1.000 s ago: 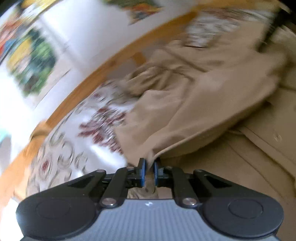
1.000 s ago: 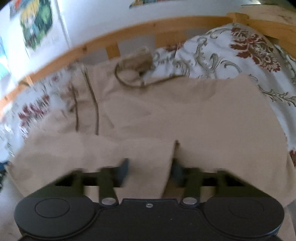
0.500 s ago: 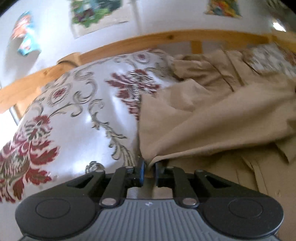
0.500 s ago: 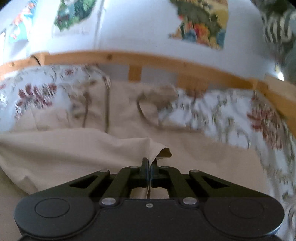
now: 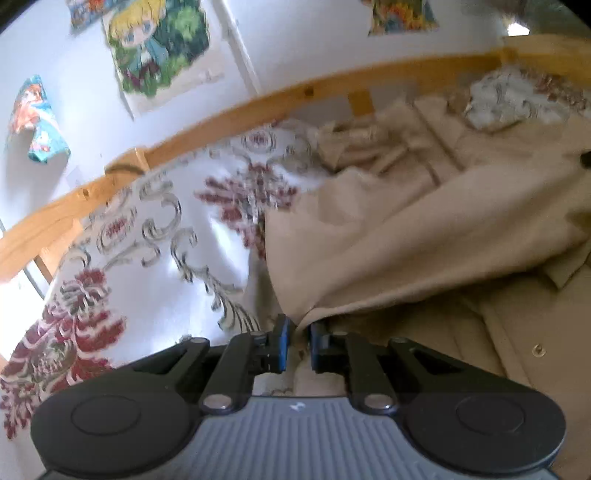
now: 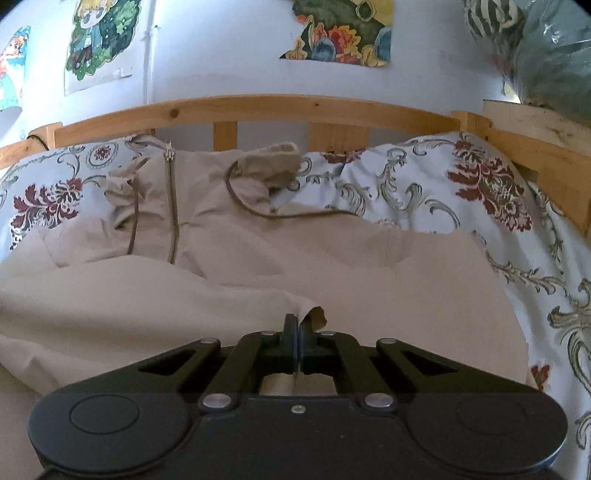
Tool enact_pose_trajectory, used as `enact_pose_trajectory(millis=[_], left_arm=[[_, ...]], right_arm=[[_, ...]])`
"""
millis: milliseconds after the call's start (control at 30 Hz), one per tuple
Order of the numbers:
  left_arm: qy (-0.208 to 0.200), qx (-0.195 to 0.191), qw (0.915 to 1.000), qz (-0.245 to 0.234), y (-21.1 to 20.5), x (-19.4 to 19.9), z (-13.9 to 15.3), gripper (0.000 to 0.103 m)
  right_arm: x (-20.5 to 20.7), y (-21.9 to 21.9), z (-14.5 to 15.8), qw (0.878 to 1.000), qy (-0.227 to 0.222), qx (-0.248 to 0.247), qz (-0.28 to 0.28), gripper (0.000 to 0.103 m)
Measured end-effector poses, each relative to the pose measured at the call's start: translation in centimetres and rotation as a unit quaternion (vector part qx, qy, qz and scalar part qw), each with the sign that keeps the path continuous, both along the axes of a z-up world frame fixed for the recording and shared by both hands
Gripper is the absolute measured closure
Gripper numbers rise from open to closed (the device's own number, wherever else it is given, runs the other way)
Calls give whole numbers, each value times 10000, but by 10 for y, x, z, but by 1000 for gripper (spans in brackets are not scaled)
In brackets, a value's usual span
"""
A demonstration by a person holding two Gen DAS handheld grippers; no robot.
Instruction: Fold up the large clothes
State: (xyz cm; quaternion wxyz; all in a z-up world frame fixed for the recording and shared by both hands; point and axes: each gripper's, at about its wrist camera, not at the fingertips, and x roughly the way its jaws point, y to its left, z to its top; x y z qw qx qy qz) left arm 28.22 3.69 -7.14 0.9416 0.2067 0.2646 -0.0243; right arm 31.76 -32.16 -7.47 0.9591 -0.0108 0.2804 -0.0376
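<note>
1. On the bed (image 6: 524,206), across its floral cover, lies one large beige jacket (image 6: 258,266); its hood and cord sit near the wooden headboard (image 6: 258,105), and its zip runs down the chest in the right wrist view.
2. Left tongs (image 5: 296,341) stand narrow, clamped on a gathered edge of the jacket; the blue pads do not quite meet, because a bunch of cloth fills the gap between them.
3. Right tongs (image 6: 296,341) are pressed almost flat together on a thin corner of the same cloth; a small flap curls up just beside the tips.
4. Progress, as I judge it: the first fold is under way, not finished; the lower part of the jacket is lifted and draped up over the body, hanging slack between the two grips, while the hood and upper chest lie uncovered.
5. Left to do, by my reading: lay the raised edge down flat, let go, smooth it, and probably fold again to make a compact bundle; the sleeves cannot be made out clearly, so I cannot tell whether they are tucked.
6. Count: one jacket; two tongs, both holding it; one bed; one headboard; three posters (image 6: 341,35) on the wall in the right wrist view; one striped thing and one bluish bundle at the upper right, too unclear to name.
</note>
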Motion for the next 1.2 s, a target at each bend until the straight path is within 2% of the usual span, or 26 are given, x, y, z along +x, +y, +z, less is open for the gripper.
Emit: enact_pose_trajectory(millis=[33,100,133,167,200,233,267,367,400,467,567,667,733,767,800,867,967,1067,1133,1200], left_arm=[[-112,182,9997,-91,-3,-3,-1,91],[-203,330,9990,-202,-6,-7,-4,92],[-186,330,9990,-217,-7,-6,-4,92],[-187,308,9991,-211,-7,-6,-5,92],[-206,300,9991,-226,-6,-5,-5,92],[-225,302,9990,-242,-6,-6,-6,92],[-225,288,9990,-250,-5,-5,-5,92],[-218,274,9989,-302,-3,-5,-7,92],[-197,284,9989,-320,-3,-5,-8,92],[-169,300,9988,-353,-2,-6,-9,92],[-157,351,9985,-383,-2,-6,-10,92],[-119,377,9985,-389,-2,-6,-12,91],[-75,369,9986,-371,-1,-4,-13,91],[-47,340,9989,-328,0,-3,-13,91],[-27,312,9990,-311,1,-3,-13,91],[-15,262,9992,-286,2,-3,-13,91],[-85,119,9997,-213,3,-5,-10,97],[-148,81,9998,-135,4,-7,-7,103],[-15,-1,10000,-44,7,-4,-7,103],[285,-274,9992,77,16,1,-8,103]], right_arm=[[-1,0,2,10000,43,26,4,102],[-2,5,18,9998,-92,-149,62,88],[-1,11,26,9993,-199,-260,189,85],[4,18,38,9986,-264,-211,405,78],[11,24,47,9978,-269,-8,614,66],[19,32,55,9959,-250,266,828,61],[31,41,60,9918,-186,597,1118,53],[73,84,63,9642,244,1450,2205,50],[89,103,59,9541,388,1584,2512,48],[115,140,47,9423,591,1575,2896,48],[154,189,22,9301,1007,1525,3185,48],[180,221,1,9231,1375,1330,3337,48],[186,234,-12,9197,1495,1164,3440,52],[187,241,-17,9153,1578,1138,3527,66],[187,244,-18,9139,1582,1077,3580,88],[182,247,-17,9117,1446,1065,3694,100],[169,250,-2,9259,741,624,3652,102],[162,253,18,9409,-44,282,3376,102],[168,257,21,9446,-101,201,3276,102],[169,263,16,9491,-170,-89,3145,102]])
